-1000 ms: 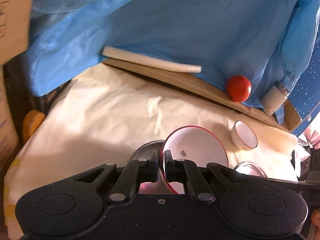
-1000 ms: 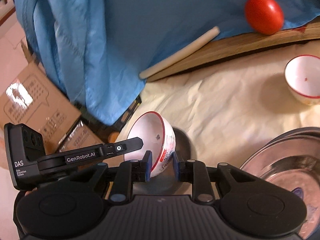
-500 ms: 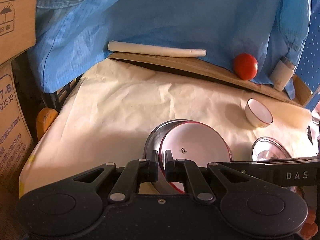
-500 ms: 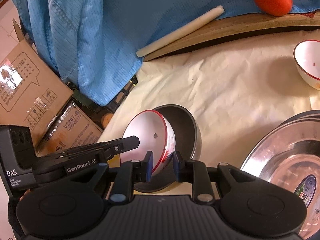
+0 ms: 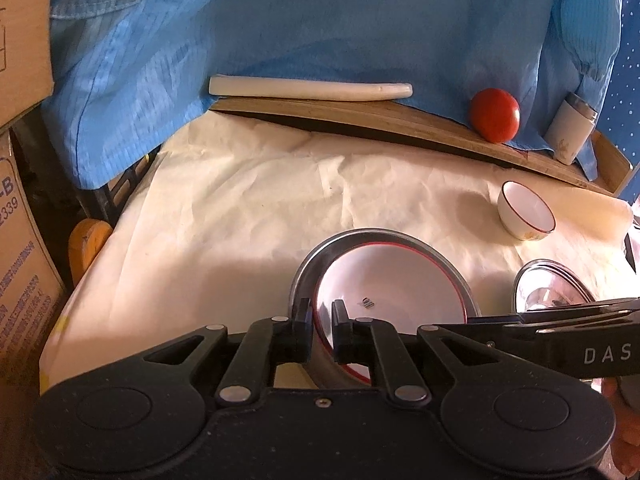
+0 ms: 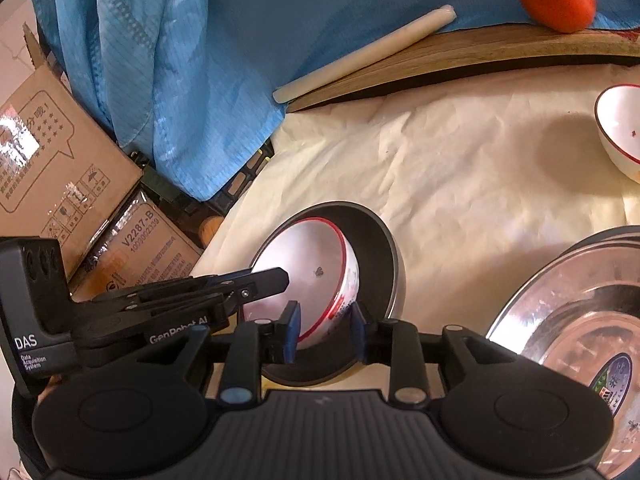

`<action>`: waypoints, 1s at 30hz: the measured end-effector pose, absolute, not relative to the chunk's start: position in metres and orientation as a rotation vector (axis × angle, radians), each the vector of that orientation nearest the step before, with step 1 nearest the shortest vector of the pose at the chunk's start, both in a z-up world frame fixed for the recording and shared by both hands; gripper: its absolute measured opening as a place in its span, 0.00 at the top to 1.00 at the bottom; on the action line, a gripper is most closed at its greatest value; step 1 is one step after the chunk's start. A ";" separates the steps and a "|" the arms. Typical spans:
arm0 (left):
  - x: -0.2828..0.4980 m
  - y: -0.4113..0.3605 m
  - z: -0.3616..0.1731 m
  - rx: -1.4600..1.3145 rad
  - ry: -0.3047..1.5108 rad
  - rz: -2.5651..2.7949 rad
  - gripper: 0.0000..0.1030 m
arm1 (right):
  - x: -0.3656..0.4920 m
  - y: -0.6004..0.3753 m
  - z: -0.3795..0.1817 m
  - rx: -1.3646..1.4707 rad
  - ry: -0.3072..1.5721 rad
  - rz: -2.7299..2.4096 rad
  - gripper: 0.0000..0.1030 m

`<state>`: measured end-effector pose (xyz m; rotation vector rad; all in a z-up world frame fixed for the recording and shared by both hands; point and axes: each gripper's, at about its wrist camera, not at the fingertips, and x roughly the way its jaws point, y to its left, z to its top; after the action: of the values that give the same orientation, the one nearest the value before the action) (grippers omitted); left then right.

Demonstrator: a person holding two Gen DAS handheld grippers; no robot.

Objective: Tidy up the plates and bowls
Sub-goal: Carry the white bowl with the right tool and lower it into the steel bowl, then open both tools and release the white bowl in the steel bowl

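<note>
A white bowl with a red rim (image 5: 394, 288) (image 6: 308, 276) sits tilted inside a round metal bowl (image 5: 316, 256) (image 6: 380, 252) on the cream paper. My left gripper (image 5: 322, 330) is shut on the near rims of both bowls together. My right gripper (image 6: 325, 332) straddles the white bowl's rim with its jaws spread a little, gaps showing on both sides. A second small white red-rimmed bowl (image 5: 526, 216) (image 6: 618, 136) stands to the far right. A shiny metal plate (image 5: 554, 292) (image 6: 576, 328) lies at the right.
A wooden board (image 5: 360, 118) at the back carries a white stick (image 5: 308, 90), a red tomato (image 5: 494, 114) and a white cup (image 5: 568, 132), under a blue cloth (image 5: 320, 20). Cardboard boxes (image 6: 52, 160) stand left of the table edge.
The white bowl has come down into the metal bowl and now rests in it. My right gripper's jaws have opened from the rim. My left gripper stays shut, its grip now including the metal bowl's rim.
</note>
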<state>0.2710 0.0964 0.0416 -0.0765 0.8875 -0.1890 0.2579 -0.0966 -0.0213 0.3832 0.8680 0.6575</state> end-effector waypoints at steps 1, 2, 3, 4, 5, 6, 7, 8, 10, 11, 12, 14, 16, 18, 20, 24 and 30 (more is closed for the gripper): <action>0.271 0.096 0.042 -0.076 0.889 -0.190 0.90 | 0.257 -0.096 -0.021 0.374 0.866 0.655 0.69; 0.272 0.096 0.042 -0.078 0.890 -0.190 0.90 | 0.256 -0.095 -0.020 0.366 0.863 0.654 0.69; 0.272 0.097 0.042 -0.084 0.891 -0.191 0.89 | 0.256 -0.094 -0.020 0.361 0.862 0.653 0.69; 0.273 0.097 0.041 -0.090 0.892 -0.193 0.89 | 0.256 -0.094 -0.020 0.360 0.861 0.653 0.69; 0.273 0.098 0.041 -0.094 0.893 -0.193 0.89 | 0.256 -0.094 -0.020 0.362 0.862 0.656 0.68; 0.273 0.098 0.041 -0.096 0.894 -0.193 0.88 | 0.256 -0.094 -0.020 0.363 0.862 0.658 0.67; 0.273 0.099 0.041 -0.100 0.893 -0.194 0.88 | 0.256 -0.094 -0.020 0.363 0.862 0.662 0.64; 0.273 0.099 0.042 -0.103 0.894 -0.194 0.88 | 0.255 -0.093 -0.020 0.358 0.861 0.668 0.61; 0.273 0.099 0.042 -0.111 0.895 -0.193 0.88 | 0.254 -0.091 -0.019 0.348 0.856 0.674 0.58; 0.273 0.100 0.042 -0.113 0.897 -0.192 0.87 | 0.254 -0.090 -0.018 0.342 0.854 0.675 0.56; 0.274 0.100 0.042 -0.117 0.900 -0.191 0.87 | 0.254 -0.089 -0.017 0.336 0.853 0.675 0.56; 0.275 0.101 0.042 -0.130 0.905 -0.192 0.87 | 0.253 -0.088 -0.017 0.332 0.854 0.678 0.54; 0.276 0.102 0.043 -0.147 0.910 -0.194 0.87 | 0.253 -0.089 -0.017 0.338 0.857 0.686 0.51; 0.277 0.105 0.042 -0.158 0.915 -0.196 0.87 | 0.253 -0.090 -0.015 0.339 0.855 0.691 0.48; 0.277 0.104 0.042 -0.161 0.919 -0.193 0.87 | 0.252 -0.091 -0.013 0.335 0.852 0.694 0.44; 0.277 0.104 0.042 -0.165 0.922 -0.188 0.87 | 0.251 -0.091 -0.011 0.329 0.847 0.696 0.41; 0.277 0.104 0.043 -0.170 0.923 -0.186 0.84 | 0.249 -0.093 -0.010 0.331 0.842 0.705 0.39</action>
<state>0.2770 0.1037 0.0433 -0.1698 0.9228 -0.1858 0.2493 -0.0934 -0.0100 0.3308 0.8418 0.7049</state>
